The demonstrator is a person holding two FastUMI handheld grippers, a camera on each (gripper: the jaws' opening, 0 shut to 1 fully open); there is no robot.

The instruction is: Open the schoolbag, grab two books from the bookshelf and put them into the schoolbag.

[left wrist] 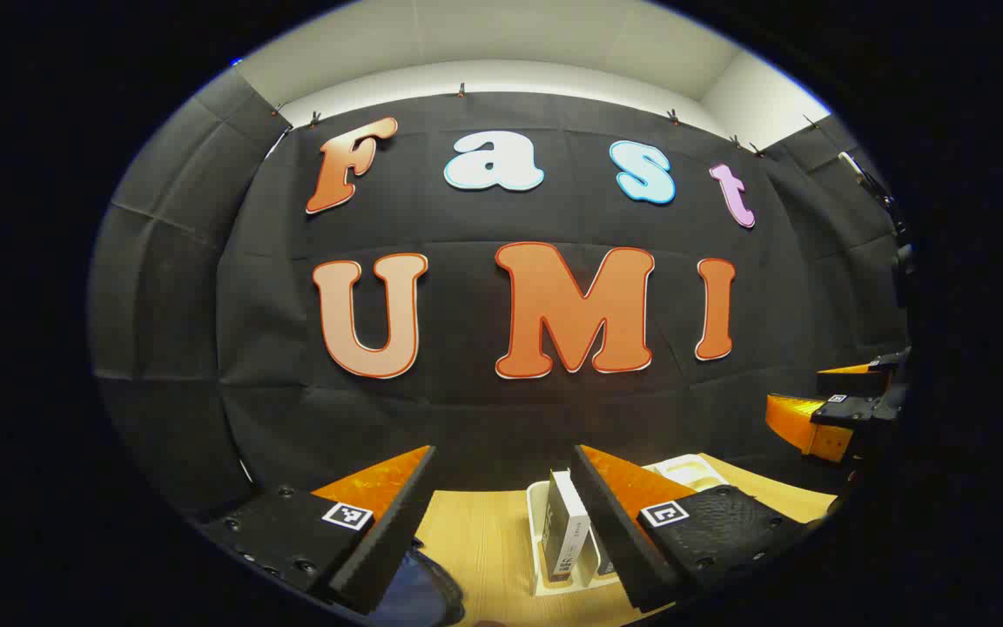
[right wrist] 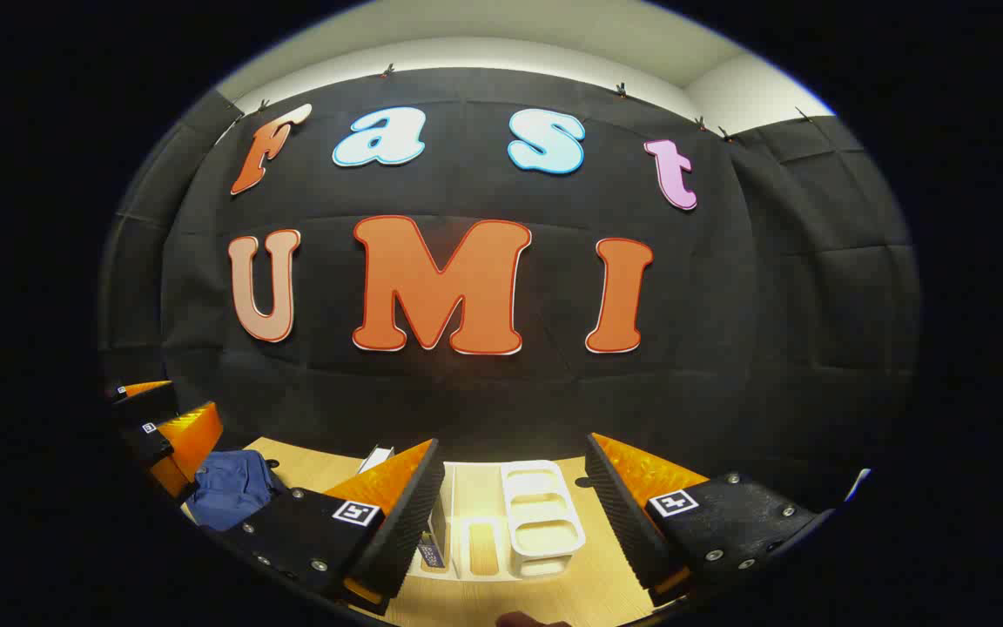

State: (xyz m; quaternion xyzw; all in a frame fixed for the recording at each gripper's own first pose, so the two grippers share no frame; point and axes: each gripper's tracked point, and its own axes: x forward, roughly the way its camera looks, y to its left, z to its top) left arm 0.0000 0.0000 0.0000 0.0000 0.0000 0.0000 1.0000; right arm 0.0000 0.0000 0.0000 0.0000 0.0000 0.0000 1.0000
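Observation:
My left gripper (left wrist: 503, 470) is open and holds nothing, raised above the wooden table (left wrist: 484, 540). Between its fingers, farther off, a white bookshelf rack (left wrist: 540, 544) holds an upright book (left wrist: 567, 527). A corner of the blue schoolbag (left wrist: 419, 596) shows low down by the left finger. My right gripper (right wrist: 512, 453) is also open and holds nothing, above the same rack (right wrist: 536, 522). A book (right wrist: 430, 550) stands in the rack, partly hidden behind the left finger. The blue schoolbag (right wrist: 232, 492) lies on the table to the left, its opening not visible.
The right gripper (left wrist: 850, 409) appears at the right edge of the left gripper view, and the left gripper (right wrist: 162, 427) at the left edge of the right gripper view. A white slanted object (right wrist: 377, 459) stands behind the rack. The black booth wall rises close behind the table.

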